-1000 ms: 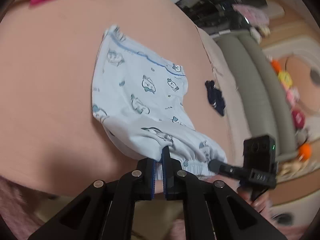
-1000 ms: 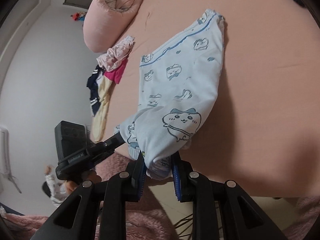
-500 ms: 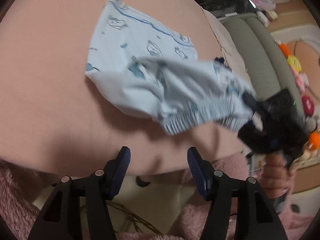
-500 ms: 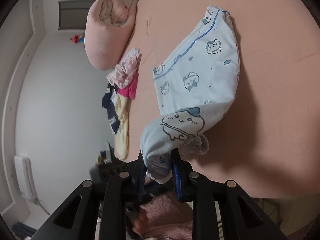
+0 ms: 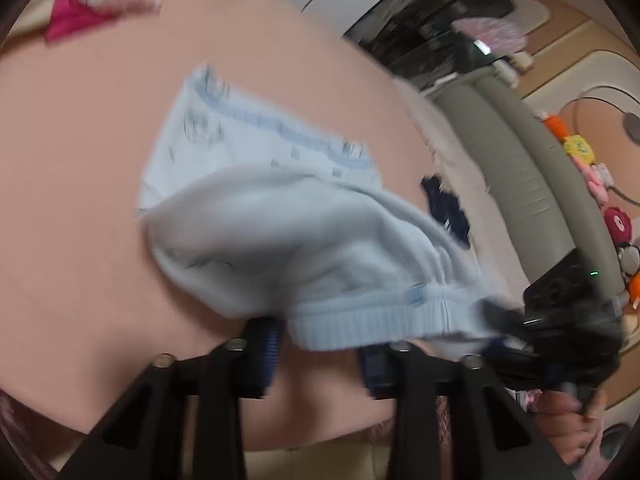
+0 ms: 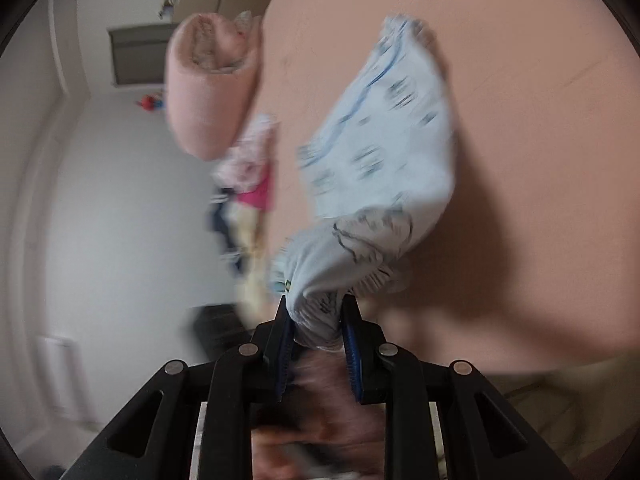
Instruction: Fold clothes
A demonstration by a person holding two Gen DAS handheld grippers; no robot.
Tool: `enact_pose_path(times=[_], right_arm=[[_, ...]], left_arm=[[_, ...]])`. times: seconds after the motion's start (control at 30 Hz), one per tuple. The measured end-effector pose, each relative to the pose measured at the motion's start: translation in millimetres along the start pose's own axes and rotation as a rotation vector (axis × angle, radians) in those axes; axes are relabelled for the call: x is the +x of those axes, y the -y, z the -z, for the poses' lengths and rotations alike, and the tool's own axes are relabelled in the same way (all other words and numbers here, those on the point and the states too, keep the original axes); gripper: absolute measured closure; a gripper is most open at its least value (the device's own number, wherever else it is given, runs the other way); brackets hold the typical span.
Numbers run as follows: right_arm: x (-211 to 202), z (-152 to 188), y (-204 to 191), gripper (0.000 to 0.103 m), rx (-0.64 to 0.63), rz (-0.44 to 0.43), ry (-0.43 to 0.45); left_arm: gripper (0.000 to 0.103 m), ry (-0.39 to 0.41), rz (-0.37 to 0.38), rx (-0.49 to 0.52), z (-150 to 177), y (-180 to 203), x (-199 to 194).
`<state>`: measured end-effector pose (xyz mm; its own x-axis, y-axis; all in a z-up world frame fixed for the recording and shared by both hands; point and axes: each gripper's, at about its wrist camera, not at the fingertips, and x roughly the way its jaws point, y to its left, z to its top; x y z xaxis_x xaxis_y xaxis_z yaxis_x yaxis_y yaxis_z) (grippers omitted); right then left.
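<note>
A pair of pale blue printed pyjama trousers (image 5: 256, 216) lies partly on a pink-sheeted bed (image 5: 72, 152), its near end lifted off the sheet. In the left wrist view, the ribbed waistband (image 5: 372, 316) hangs just above and between the blue pads of the left hand-held gripper (image 5: 320, 340), whose jaws are closing; the band drapes over the gap and hides the pad tips, so whether they press on the cloth cannot be told. At the right of that view the right hand-held gripper (image 5: 504, 328) holds the other end of the waistband, a person's hand (image 5: 572, 424) wrapped around its handle.

In the right wrist view, the right hand-held gripper (image 6: 316, 332) is pinching a bunched fold of the trousers (image 6: 384, 168) between its pads, the fabric rising from the jaws and trailing away across the bed (image 6: 540, 120) toward the far side. A blue stripe runs along the far leg, and a large cartoon face shows on the lifted part.

At the far left edge of the bed sits a rolled pink blanket (image 6: 208, 92), with a small heap of other clothes (image 6: 248, 176) just beside it, among them a bright pink piece and a frilled pale one. A dark navy garment (image 5: 446, 208) lies on the bed's right side, near a grey-green padded rail (image 5: 532, 184). Both views are blurred by motion.
</note>
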<state>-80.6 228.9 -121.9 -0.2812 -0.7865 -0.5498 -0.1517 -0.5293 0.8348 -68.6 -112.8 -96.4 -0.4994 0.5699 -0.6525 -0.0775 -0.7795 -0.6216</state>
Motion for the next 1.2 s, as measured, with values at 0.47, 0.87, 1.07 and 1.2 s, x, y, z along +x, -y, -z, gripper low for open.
enact_pose_path(times=[0.47, 0.87, 1.07, 1.2], right_arm=[[19.6, -40.0, 17.1, 0.078, 0.089, 0.030, 0.000], [13.8, -43.6, 42.2, 0.078, 0.129, 0.111, 0.068], [18.2, -63.0, 37.0, 0.078, 0.054, 0.164, 0.076], [30.3, -64.5, 24.3, 0.078, 0.018, 0.130, 0.031]], left_arm=[[0.064, -0.274, 0.143, -0.187, -28.0, -31.9, 26.5], [0.045, -0.113, 0.061, -0.246, 4.2, -29.6, 4.7], [0.048, -0.092, 0.033, -0.124, -12.6, -12.1, 5.6], [0.065, -0.149, -0.019, -0.046, -22.7, -8.0, 31.4]])
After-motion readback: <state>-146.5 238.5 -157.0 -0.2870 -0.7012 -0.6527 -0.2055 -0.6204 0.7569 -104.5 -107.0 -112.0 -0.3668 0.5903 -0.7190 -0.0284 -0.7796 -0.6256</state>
